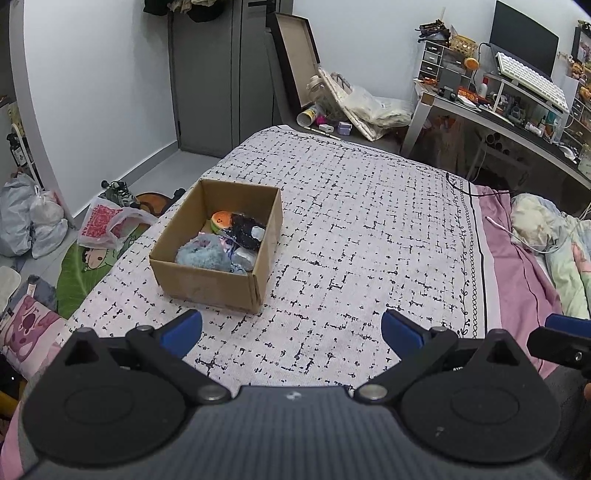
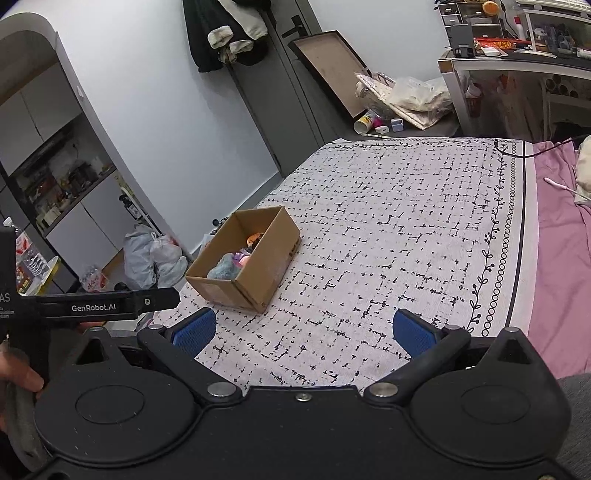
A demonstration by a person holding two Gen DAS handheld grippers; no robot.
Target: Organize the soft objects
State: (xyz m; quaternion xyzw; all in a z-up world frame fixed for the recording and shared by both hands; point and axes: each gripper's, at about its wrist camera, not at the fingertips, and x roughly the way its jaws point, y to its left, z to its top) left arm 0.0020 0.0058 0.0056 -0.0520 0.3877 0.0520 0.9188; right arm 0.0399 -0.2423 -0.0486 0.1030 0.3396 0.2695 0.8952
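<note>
- Left gripper (image 1: 291, 330) w/ blue pads spread wide, nothing between them, hovering over the blanket (image 1: 362, 221) near the bed's front edge
- Right gripper (image 2: 304, 328) same: fingers wide apart, holding nothing, just beside the left one
- Cardboard box (image 1: 207, 282) sits on the blanket toward the bed's left side, ahead-left of both grippers, well apart from them
- Soft objects are in the box: fluffy blue plush (image 1: 203, 254) at the near end, orange round toy (image 1: 221, 220) at the far end, black speckled piece (image 1: 245, 229) beside it; blue plush (image 2: 224, 270) also shows from the right wrist cam
- Nothing lies on the blanket btwn grippers and box
- Around: pink sheet (image 1: 517, 266) and rumpled quilt (image 1: 554, 240) to the right, white cable (image 1: 517, 236) across them; desk (image 1: 498, 118) w/ keyboard (image 1: 532, 79) and monitor (image 1: 522, 35) beyond; plastic bags (image 1: 33, 218) on the floor left of bed; door (image 1: 221, 74) at the back
- Hard to tell: small pink/purple bits in the box middle, too jumbled to name; box's near wall hides what's low inside; right-cam view shows only a sliver of the contents
</note>
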